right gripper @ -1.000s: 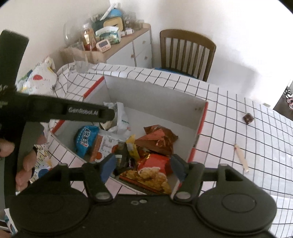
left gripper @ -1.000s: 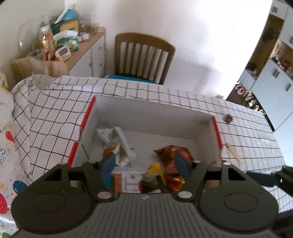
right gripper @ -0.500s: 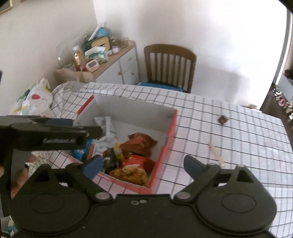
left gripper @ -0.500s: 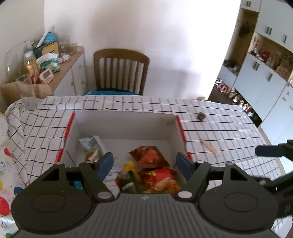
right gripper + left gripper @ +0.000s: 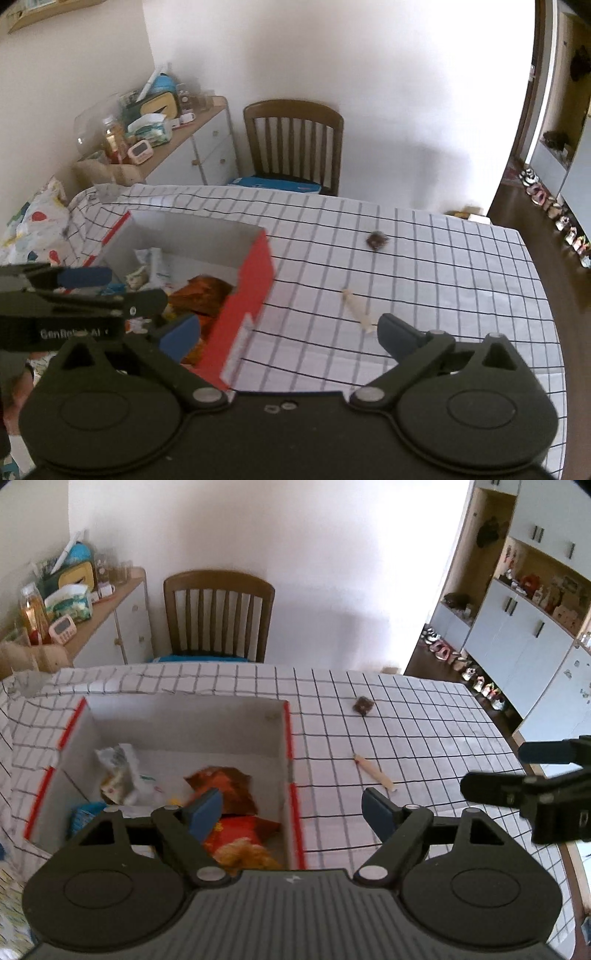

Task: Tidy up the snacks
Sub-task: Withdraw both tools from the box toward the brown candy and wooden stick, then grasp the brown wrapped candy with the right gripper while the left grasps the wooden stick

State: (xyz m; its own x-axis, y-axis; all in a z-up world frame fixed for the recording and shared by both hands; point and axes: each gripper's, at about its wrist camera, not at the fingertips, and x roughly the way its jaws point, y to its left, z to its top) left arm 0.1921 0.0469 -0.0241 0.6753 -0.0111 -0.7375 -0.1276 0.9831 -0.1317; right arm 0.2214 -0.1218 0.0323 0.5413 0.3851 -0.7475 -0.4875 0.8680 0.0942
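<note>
Left wrist view: the left gripper (image 5: 291, 808) hangs with jaws spread and nothing between them; they have just been widening. Its left fingertip sits over the snack bags (image 5: 229, 812) piled in the red-edged box (image 5: 288, 738) at lower left. A pale stick snack (image 5: 373, 771) lies on the checked tablecloth (image 5: 424, 720) just above the right fingertip, a small dark wrapped snack (image 5: 363, 705) further up.

Right wrist view: the right gripper (image 5: 288, 332) is released wide, having just been opening, empty. The stick snack (image 5: 356, 310) lies between the fingertips, nearer the right one. Only here does the box's red outer wall (image 5: 247, 291) show, and the left gripper's side at left edge
</note>
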